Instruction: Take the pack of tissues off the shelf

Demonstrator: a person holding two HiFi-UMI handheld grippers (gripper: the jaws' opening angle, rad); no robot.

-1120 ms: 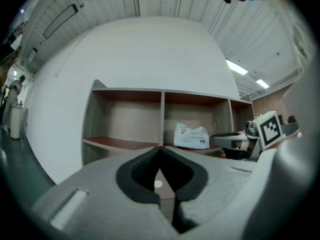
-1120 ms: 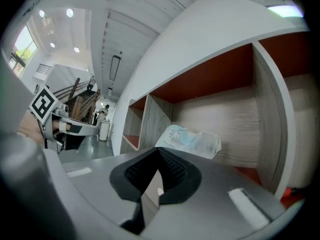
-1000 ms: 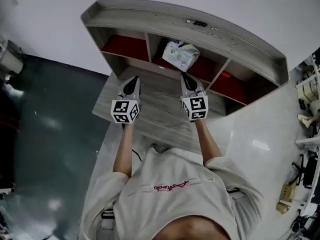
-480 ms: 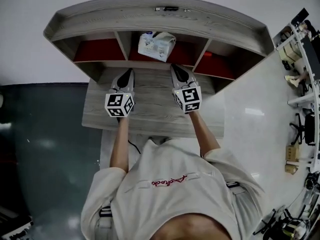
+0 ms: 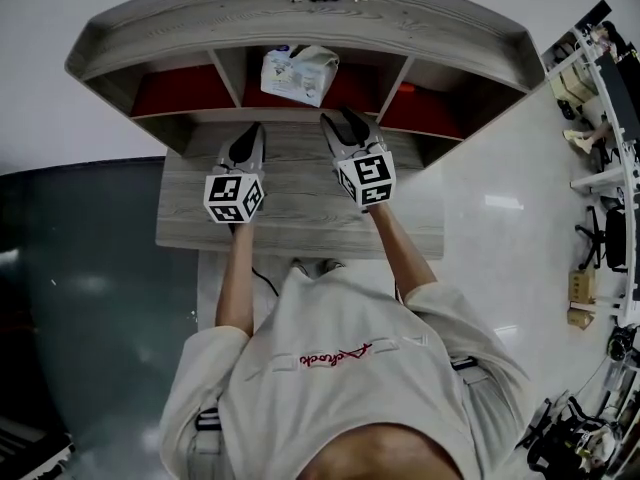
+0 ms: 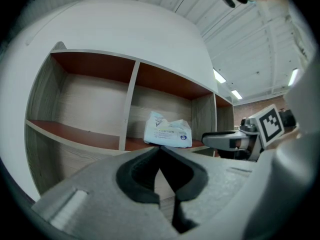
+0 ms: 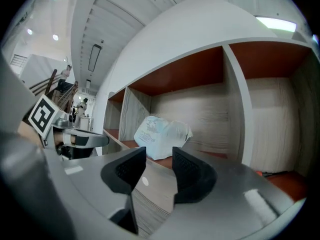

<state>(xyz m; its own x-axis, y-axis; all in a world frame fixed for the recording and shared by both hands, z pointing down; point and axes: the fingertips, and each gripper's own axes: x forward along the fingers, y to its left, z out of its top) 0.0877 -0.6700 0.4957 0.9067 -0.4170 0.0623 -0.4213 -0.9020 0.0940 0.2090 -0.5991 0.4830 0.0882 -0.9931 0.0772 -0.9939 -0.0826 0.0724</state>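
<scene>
- Ahead of your right gripper [image 7: 159, 156], just past its tips and a touch to their left, the pack of tissues [image 7: 161, 130] lies in the middle compartment of the shelf [image 5: 300, 13], on that compartment's red floor.
- Your right gripper's jaws are opening. A plain gap shows between its two dark pads, and nothing stands in it. Only the wood-grain desk [image 5: 300, 213] underneath shows through, so this gripper has hold of nothing.
- The pack is near the right gripper's tips but apart from them, with no contact. The tips sit about at the shelf's front edge and the pack rests farther in.
- The pack is a soft white wrapper with pale blue print. It is crumpled and sits tilted, with one end raised.
- Your left gripper [image 6: 160, 149] has its jaws closed together, tip against tip, and nothing is caught between them.
- From the left gripper, the pack lies ahead and slightly to the right, beyond the upright divider [image 6: 127, 109] that rises in front of this gripper's tips. It is farther from this gripper than from the right one.
- Your two grippers hang side by side over the desk in front of the shelf. The right one is the farther forward and is turned a little toward the left one.
- In the left gripper view, the right gripper shows off to the right, level, and pointing into the shelf beside the pack.
</scene>
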